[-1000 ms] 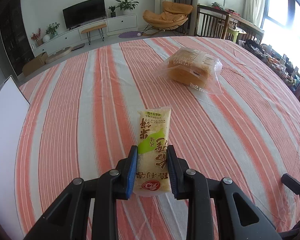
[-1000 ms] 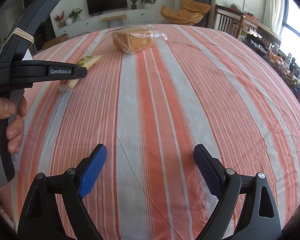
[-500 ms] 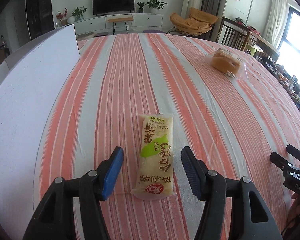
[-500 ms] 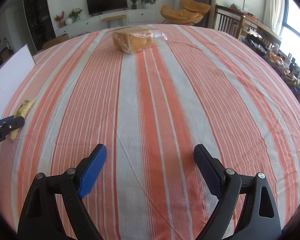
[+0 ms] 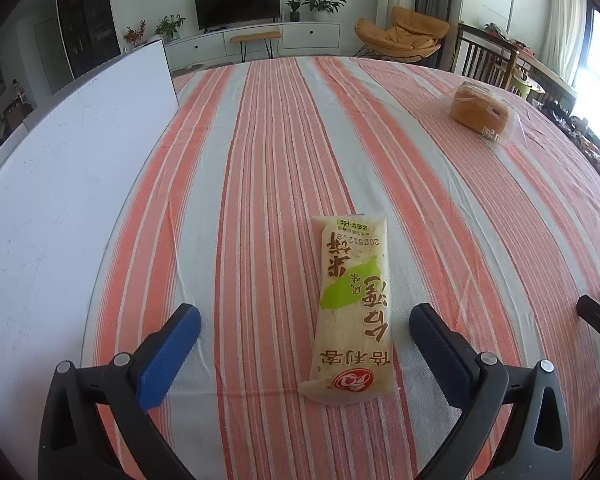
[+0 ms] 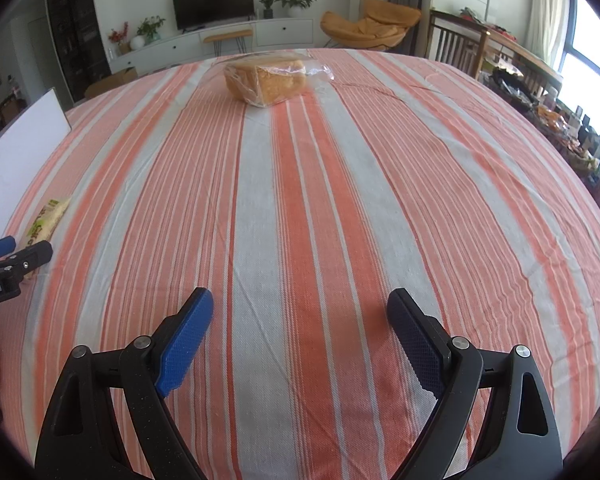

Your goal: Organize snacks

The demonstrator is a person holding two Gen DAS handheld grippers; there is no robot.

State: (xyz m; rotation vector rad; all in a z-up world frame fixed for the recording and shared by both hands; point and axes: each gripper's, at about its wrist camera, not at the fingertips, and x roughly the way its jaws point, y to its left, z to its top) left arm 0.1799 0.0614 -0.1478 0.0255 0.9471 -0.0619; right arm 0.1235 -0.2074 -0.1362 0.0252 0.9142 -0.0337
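Released since before, the cream-and-green rice cracker packet (image 5: pixel 352 312) lies flat between the opening left tool (image 5: pixel 305 334).

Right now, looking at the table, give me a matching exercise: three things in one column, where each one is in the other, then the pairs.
1. snack packet
2. bread loaf
3. white board

A. at the table's left edge
B. far across the striped cloth, in a clear bag
C. flat between the left hand-held gripper's opening jaws, untouched

Pairs: 1-C, 2-B, 3-A
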